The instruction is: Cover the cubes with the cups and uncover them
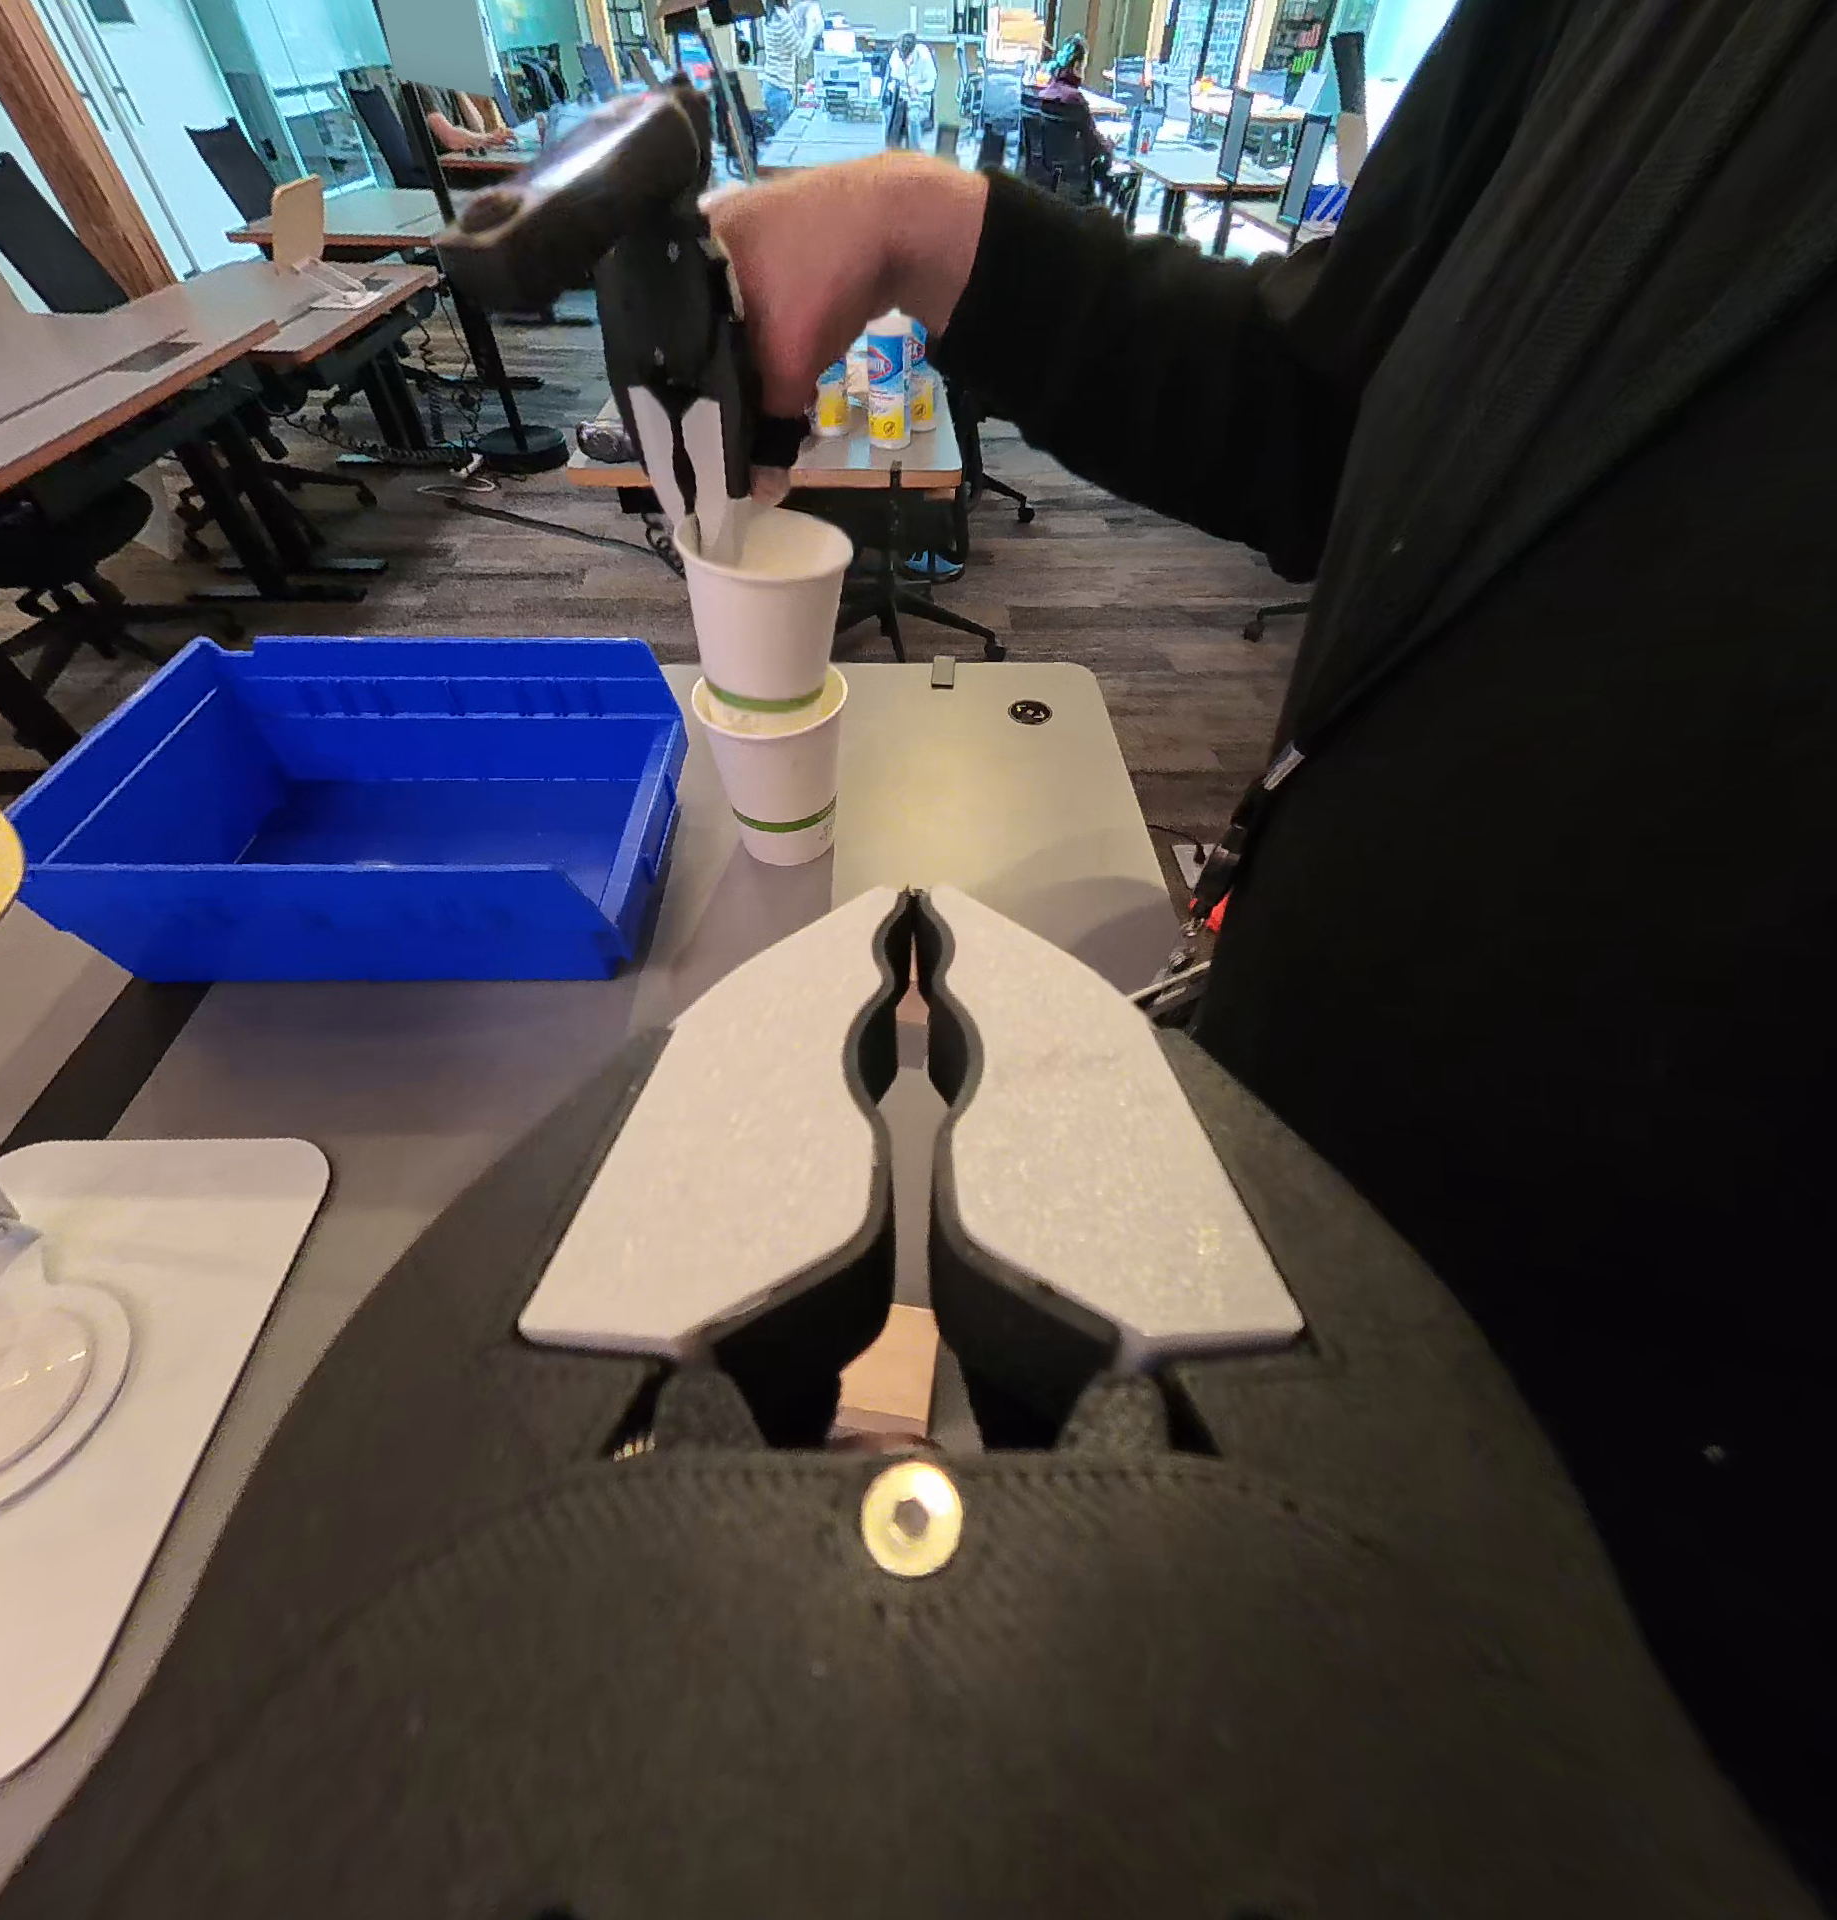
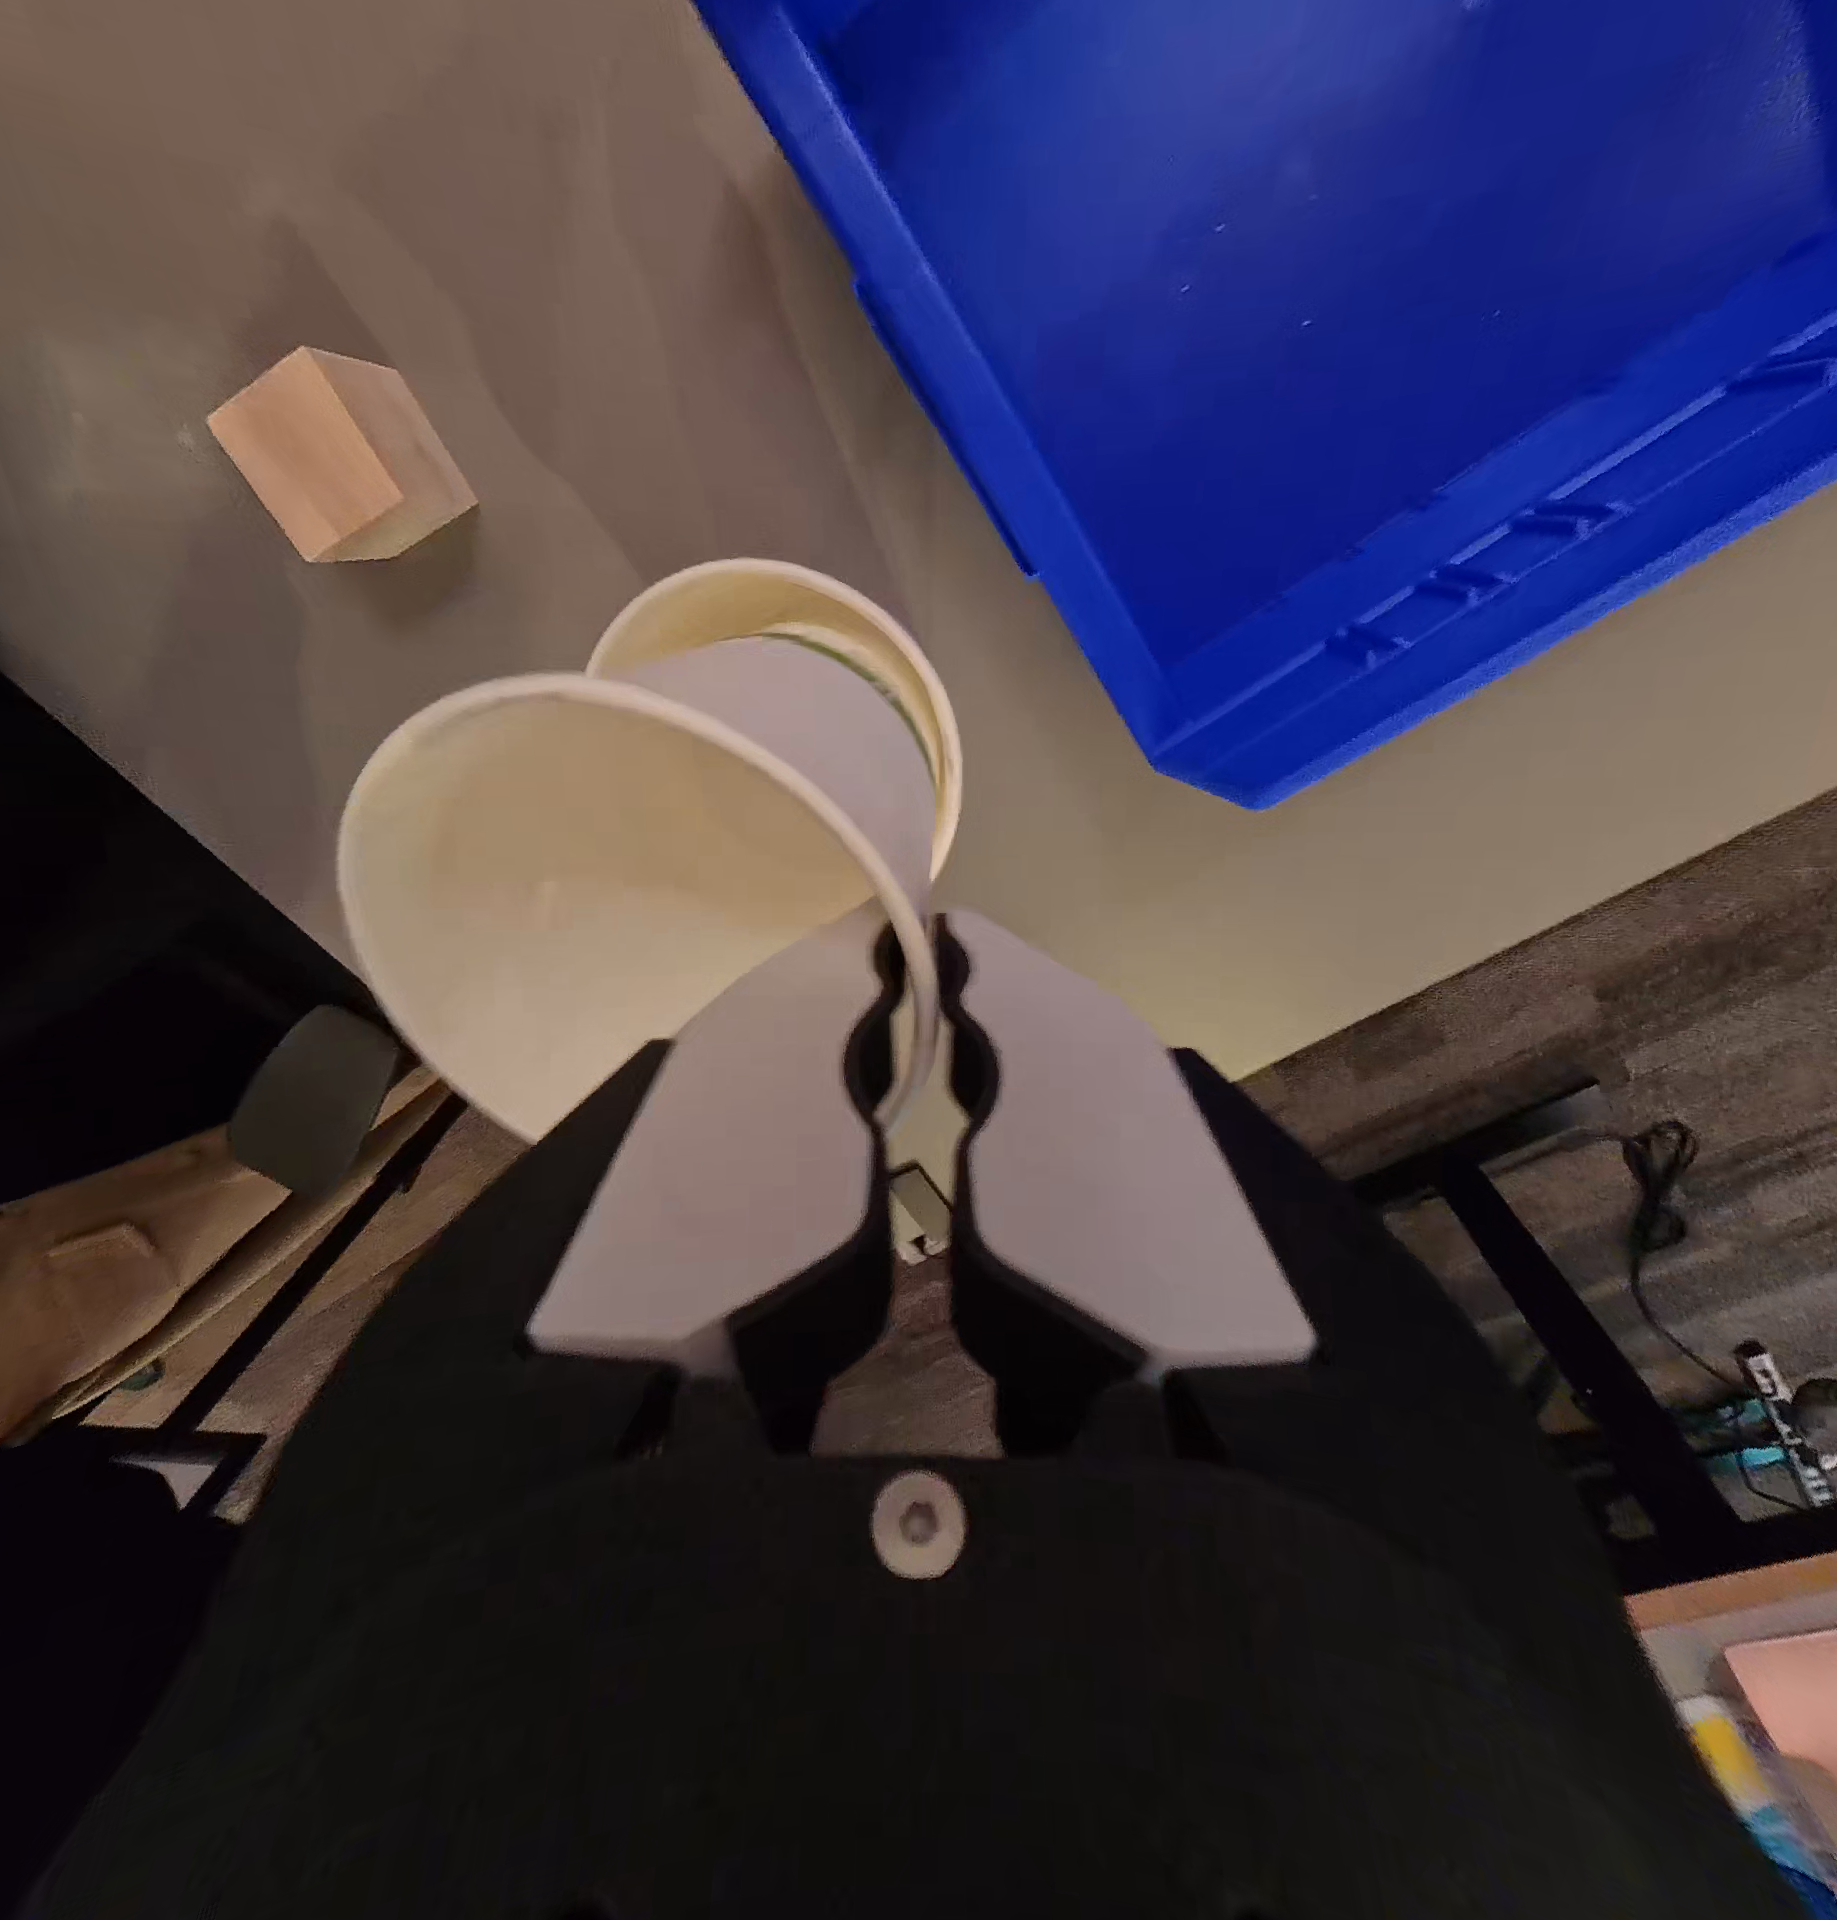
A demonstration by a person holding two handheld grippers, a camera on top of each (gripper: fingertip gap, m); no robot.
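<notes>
- Left wrist view: bright, even indoor light; daylight with a cool tint comes from the far windows (image 1: 270, 94).
- Strong wide-angle bending curves the edges; the black sleeve (image 1: 1153, 343) is a dark mass with little detail.
- The raised right gripper (image 1: 701, 499) is motion-blurred.
- Right wrist view: dimmer and warmer, softly blurred throughout.
- The wooden cube (image 2: 342, 468) and upper cup (image 2: 602, 883) cast soft shadows on the counter (image 2: 478, 260).

2 white paper cups with green bands stand mouth-up on the counter (image 1: 955, 769), the upper cup (image 1: 763, 608) partly nested in the lower cup (image 1: 784, 784). A pale wooden cube (image 2: 337, 468) lies uncovered nearby.
</notes>
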